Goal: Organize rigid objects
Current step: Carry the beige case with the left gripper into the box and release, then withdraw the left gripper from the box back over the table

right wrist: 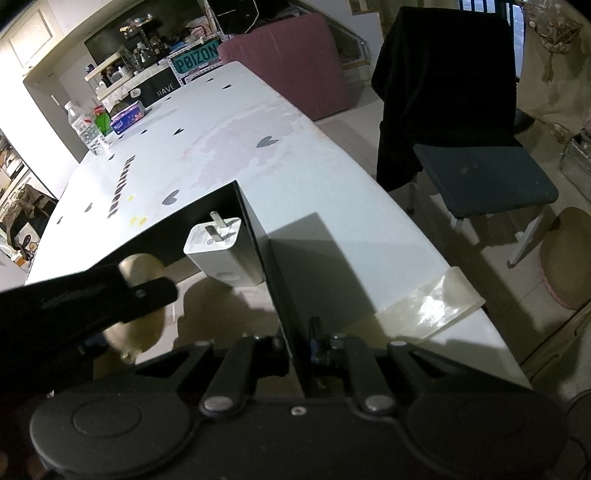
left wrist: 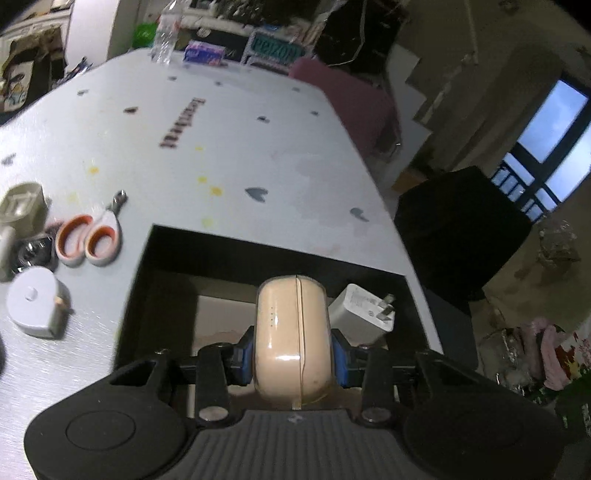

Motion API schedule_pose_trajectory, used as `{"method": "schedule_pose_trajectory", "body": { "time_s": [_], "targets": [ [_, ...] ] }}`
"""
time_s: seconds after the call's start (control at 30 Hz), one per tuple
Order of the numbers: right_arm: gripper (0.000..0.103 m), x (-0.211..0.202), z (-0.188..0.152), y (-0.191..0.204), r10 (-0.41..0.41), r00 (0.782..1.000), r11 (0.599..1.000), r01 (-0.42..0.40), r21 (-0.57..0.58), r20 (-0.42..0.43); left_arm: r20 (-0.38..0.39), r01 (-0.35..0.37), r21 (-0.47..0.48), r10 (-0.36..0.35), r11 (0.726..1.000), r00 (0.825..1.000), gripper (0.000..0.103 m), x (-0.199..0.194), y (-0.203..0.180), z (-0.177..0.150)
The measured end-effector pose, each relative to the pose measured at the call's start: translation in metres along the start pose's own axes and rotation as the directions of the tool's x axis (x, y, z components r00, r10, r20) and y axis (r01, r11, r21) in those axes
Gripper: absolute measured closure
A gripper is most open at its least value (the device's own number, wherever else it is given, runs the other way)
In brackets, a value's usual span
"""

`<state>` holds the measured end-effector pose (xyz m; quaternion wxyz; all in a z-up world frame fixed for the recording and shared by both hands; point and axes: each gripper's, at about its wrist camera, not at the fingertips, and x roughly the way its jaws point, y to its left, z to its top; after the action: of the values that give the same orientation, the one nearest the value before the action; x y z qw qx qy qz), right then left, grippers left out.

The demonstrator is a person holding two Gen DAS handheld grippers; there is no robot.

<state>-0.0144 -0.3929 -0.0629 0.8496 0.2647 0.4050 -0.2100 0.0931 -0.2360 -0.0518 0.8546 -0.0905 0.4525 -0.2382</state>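
My left gripper is shut on a beige rounded case, its blue pads pressing both sides. It hangs over an open black box on the white table. A white charger plug leans in the box's right corner. In the right wrist view my right gripper is shut on the box's right wall, one finger inside and one outside. The charger stands against that wall, and the blurred left gripper with the beige case enters from the left.
Left of the box lie orange-handled scissors, a nail clipper, a round white tape measure and other small items. A water bottle and tissue pack stand at the far end. A dark chair is beside the table's right edge.
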Motion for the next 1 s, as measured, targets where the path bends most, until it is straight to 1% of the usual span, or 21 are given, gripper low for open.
{"method": "schedule_pose_trajectory", "body": {
  "time_s": [0.07,0.2,0.3,0.37,0.4,0.43,0.53,0.7,0.8,0.9,1.0],
  "targets": [
    [0.093,0.000,0.000,0.000,-0.001,1.000,1.000,0.001,-0.001,0.000,-0.007,-0.002,-0.023,0.002,1.000,1.000,0.062,0.009,0.001,0.001],
    [0.093,0.000,0.000,0.000,0.001,1.000,1.000,-0.001,0.002,0.000,-0.029,0.014,-0.061,-0.016,0.998,0.999,0.062,0.022,0.001,0.002],
    [0.093,0.000,0.000,0.000,0.000,1.000,1.000,0.000,0.001,0.000,-0.038,0.005,-0.039,-0.007,0.999,0.999,0.062,0.030,-0.004,0.001],
    [0.093,0.000,0.000,0.000,0.000,1.000,1.000,0.000,0.001,0.000,-0.072,-0.008,-0.026,0.007,1.000,0.997,0.061,0.037,-0.006,0.001],
    [0.093,0.000,0.000,0.000,0.000,1.000,1.000,0.000,0.001,0.000,-0.060,-0.009,-0.022,0.007,1.000,0.998,0.059,0.036,-0.007,0.001],
    [0.093,0.000,0.000,0.000,0.000,1.000,1.000,0.000,0.001,0.000,-0.048,-0.010,-0.012,0.010,1.000,0.999,0.055,0.033,-0.007,0.000],
    [0.093,0.000,0.000,0.000,0.000,1.000,1.000,0.000,0.001,0.000,-0.042,0.001,0.008,-0.001,1.000,0.999,0.055,0.027,-0.009,0.002],
    [0.093,0.000,0.000,0.000,0.000,1.000,1.000,0.000,0.001,0.000,-0.027,-0.007,0.052,0.009,0.999,1.000,0.054,0.017,-0.012,0.003],
    [0.093,0.000,0.000,0.000,0.001,1.000,1.000,-0.001,0.001,0.001,-0.024,-0.003,0.071,0.005,0.997,1.000,0.048,0.008,-0.012,0.003],
    [0.093,0.000,0.000,0.000,0.002,1.000,1.000,-0.002,0.001,0.001,0.001,-0.016,0.135,0.016,0.991,1.000,0.045,-0.007,-0.012,0.000],
    [0.093,0.000,0.000,0.000,0.003,1.000,1.000,-0.003,0.002,0.001,0.025,-0.021,0.193,0.016,0.981,1.000,0.039,-0.024,-0.013,-0.004]
  ]
}}
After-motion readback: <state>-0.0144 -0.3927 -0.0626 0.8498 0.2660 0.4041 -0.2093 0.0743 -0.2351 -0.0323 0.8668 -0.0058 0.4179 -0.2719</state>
